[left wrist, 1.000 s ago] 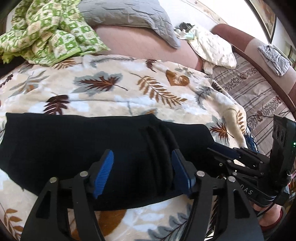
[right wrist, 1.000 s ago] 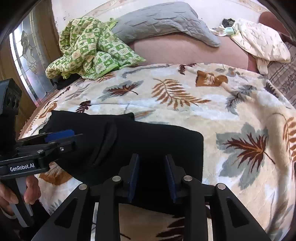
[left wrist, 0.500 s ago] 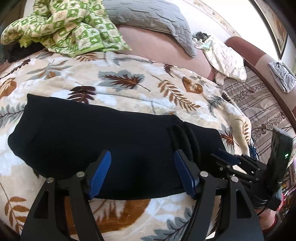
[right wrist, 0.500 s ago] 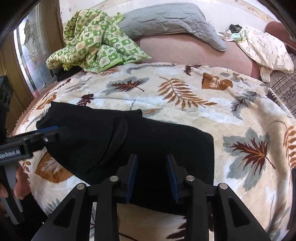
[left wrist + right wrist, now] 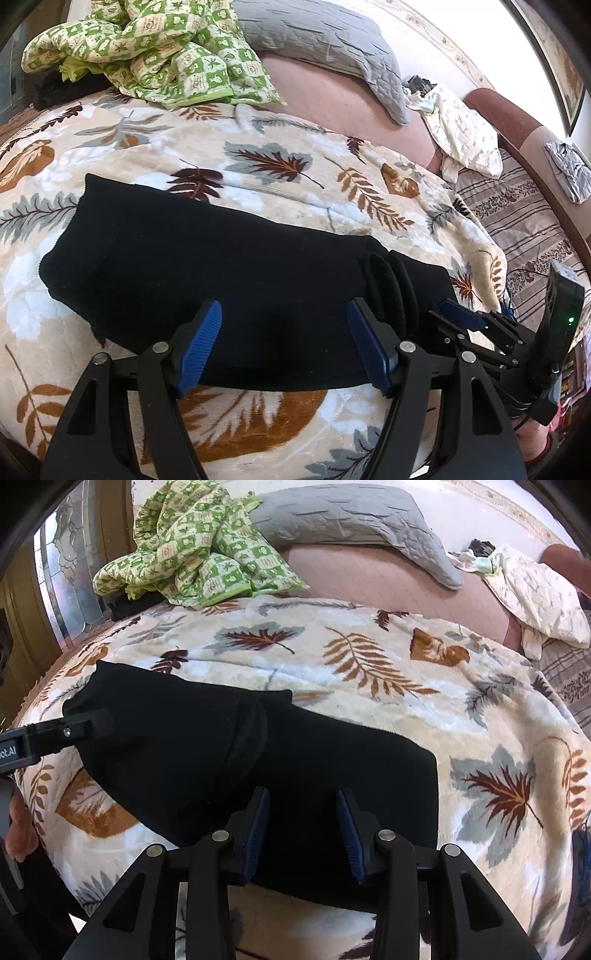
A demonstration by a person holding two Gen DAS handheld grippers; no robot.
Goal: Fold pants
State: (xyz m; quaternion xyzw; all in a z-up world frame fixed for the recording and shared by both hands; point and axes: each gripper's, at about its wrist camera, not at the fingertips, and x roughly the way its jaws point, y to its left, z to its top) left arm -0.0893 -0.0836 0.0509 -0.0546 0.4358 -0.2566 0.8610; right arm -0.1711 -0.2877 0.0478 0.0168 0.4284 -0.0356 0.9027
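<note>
The left gripper point(image 5: 284, 343) hangs spread wide over the near edge of the black knit pants point(image 5: 221, 280), which lie folded lengthwise on the leaf-patterned blanket point(image 5: 295, 173) of the bed. The right gripper point(image 5: 301, 830), whose jaws have just been opening, now stands parted and empty above the pants' right end, so that fold looks released.

Black pants point(image 5: 229, 280) on cream leaf-print blanket point(image 5: 295, 177), seemingly plain

Right hand-held gripper point(image 5: 301, 830) jaws just wider over black pants point(image 5: 332, 775).
</note>
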